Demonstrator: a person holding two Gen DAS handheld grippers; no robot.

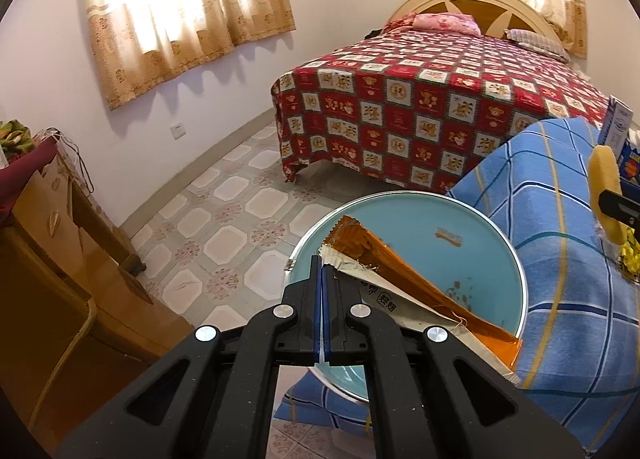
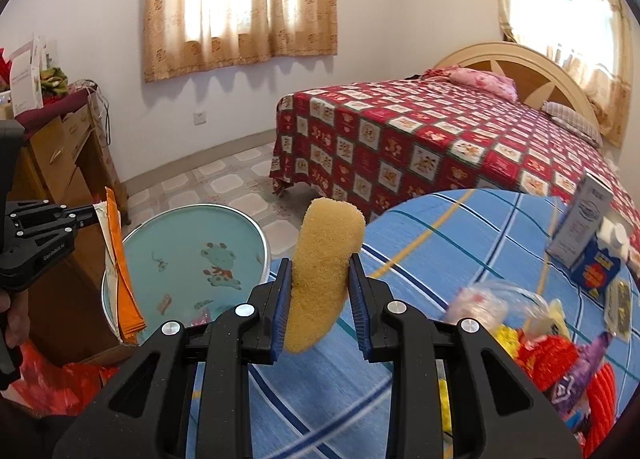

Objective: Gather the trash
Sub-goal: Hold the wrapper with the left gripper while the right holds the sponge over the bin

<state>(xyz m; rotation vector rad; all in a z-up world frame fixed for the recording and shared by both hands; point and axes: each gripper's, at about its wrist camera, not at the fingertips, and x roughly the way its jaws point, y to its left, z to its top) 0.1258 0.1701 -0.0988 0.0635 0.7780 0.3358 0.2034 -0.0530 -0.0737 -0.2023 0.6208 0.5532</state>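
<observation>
Hanging from the left gripper, the orange foil wrapper sits lower centre of the left wrist frame, pinched at one corner with jaws clenched tight on it, dangling over the teal basin. In the right wrist view the same wrapper shows at left edge, above the basin rim. Right gripper grasps a yellow sponge-like piece, centre of frame, jaws closed against its sides, over the blue plaid cloth. More litter lower right on the cloth: red and purple wrappers, a clear plastic cup; cartons stand at right edge. Risks: corner pinch on slick foil is thin, so a jerk could drop the wrapper outside the basin rim. The spongy piece compresses, so it may squirm out mid-carry. Both loads converging on one basin could clash grippers. Bed beyond, well apart.
</observation>
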